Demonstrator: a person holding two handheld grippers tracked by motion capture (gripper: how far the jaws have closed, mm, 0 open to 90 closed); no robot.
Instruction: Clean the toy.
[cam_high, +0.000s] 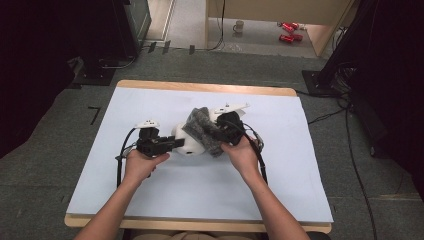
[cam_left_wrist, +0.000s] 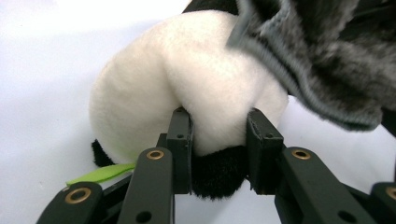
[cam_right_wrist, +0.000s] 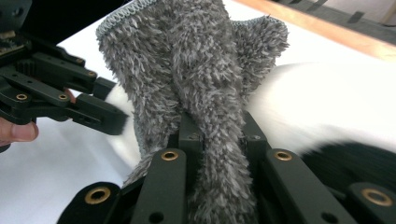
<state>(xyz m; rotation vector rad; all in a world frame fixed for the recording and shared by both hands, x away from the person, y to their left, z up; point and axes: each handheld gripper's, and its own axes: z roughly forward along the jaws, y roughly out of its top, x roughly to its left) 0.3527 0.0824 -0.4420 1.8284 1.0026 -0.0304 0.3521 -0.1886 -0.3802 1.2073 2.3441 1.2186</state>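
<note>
A white and black plush toy (cam_high: 189, 144) lies at the middle of the white table cover (cam_high: 200, 200). My left gripper (cam_high: 176, 143) is shut on a white fold of the plush toy (cam_left_wrist: 187, 84), with a black patch between the jaws and a green tag (cam_left_wrist: 100, 173) beside them. A fuzzy grey cloth (cam_high: 204, 129) drapes over the toy's right side. My right gripper (cam_high: 223, 131) is shut on the grey cloth (cam_right_wrist: 196, 84), which bunches up between its jaws (cam_right_wrist: 217, 135). The left gripper (cam_right_wrist: 56, 93) is at the left in the right gripper view.
The table's wooden far edge (cam_high: 205, 88) borders grey carpet. Black stands and cables (cam_high: 345, 95) sit off the table's right. A mug (cam_high: 239, 26) and red cans (cam_high: 289, 31) lie on the floor far back.
</note>
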